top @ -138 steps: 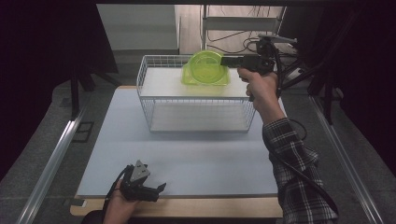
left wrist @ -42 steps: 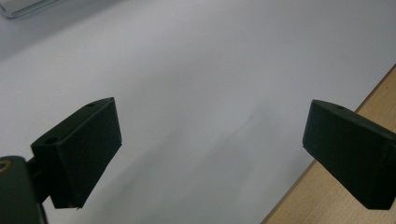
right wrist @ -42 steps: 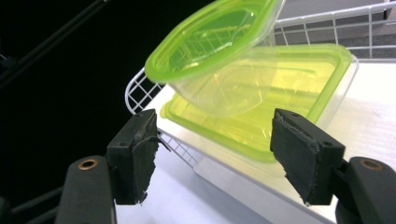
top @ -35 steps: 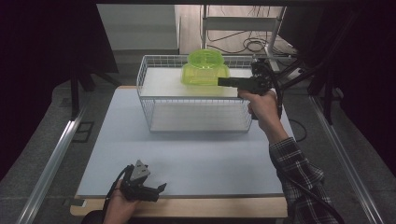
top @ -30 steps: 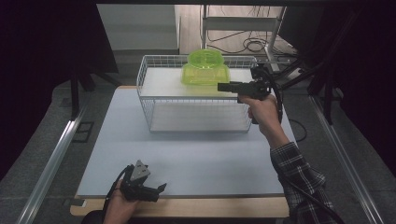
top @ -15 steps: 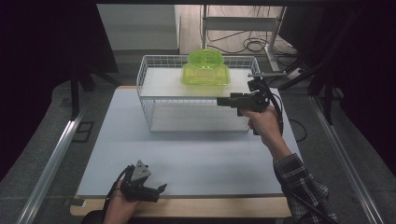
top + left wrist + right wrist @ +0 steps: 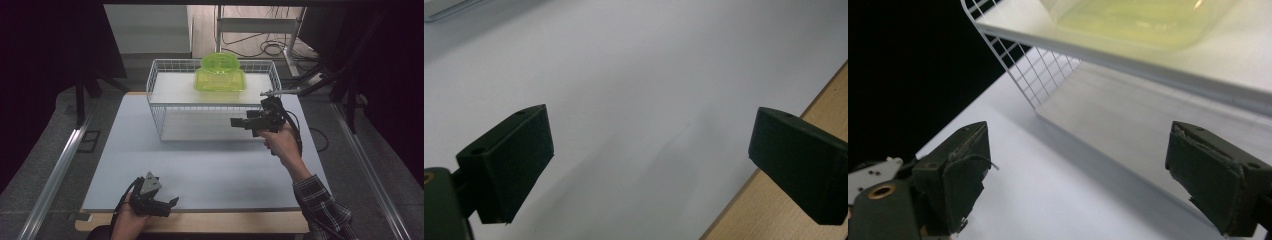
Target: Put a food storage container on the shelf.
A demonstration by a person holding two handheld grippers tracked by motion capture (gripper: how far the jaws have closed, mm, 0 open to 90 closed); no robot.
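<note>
Translucent lime-green plastic container (image 7: pixel 220 74) with its round-topped lid sits on the flat white shelf of the wire-grid rack (image 7: pixel 155 107). Your right hand-held gripper (image 7: pixel 239 123) hangs beside the rack's right end, jaws spread, empty. Your left hand-held gripper (image 7: pixel 170 206) rests on the smooth pale table (image 7: pixel 210 170) near its wooden edge, jaws spread wide.
</note>
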